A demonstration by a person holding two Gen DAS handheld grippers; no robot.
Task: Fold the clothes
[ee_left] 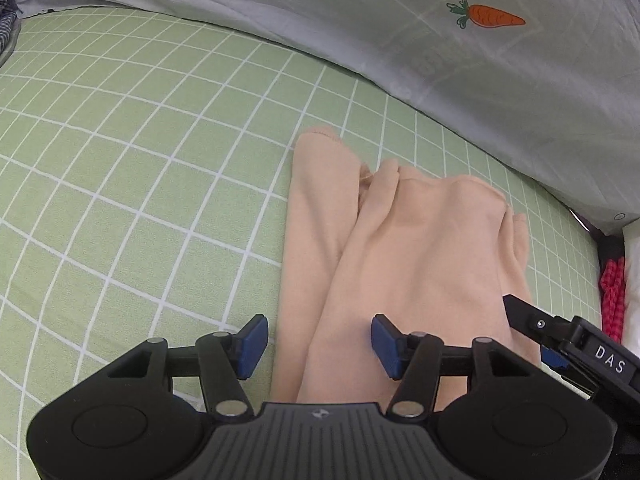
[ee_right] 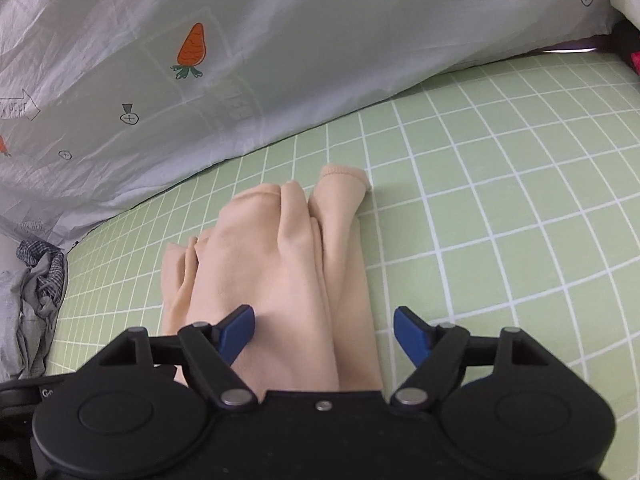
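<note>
A peach-coloured garment (ee_left: 404,248) lies in long folds on the green checked bed sheet (ee_left: 140,184); a sleeve end points away at its far side. My left gripper (ee_left: 318,344) is open, its blue pads on either side of the garment's near left edge, holding nothing. My right gripper (ee_left: 556,344) shows at the garment's right edge in the left wrist view. In the right wrist view the garment (ee_right: 280,272) lies between the open right gripper (ee_right: 324,334), whose left pad rests over the cloth and right pad over the sheet (ee_right: 500,200).
A grey-white duvet with carrot prints (ee_left: 460,40) lies bunched along the far side of the bed, also in the right wrist view (ee_right: 240,60). A dark checked and grey cloth pile (ee_right: 36,292) sits at the left. A red checked cloth (ee_left: 614,296) hangs at the bed's right edge.
</note>
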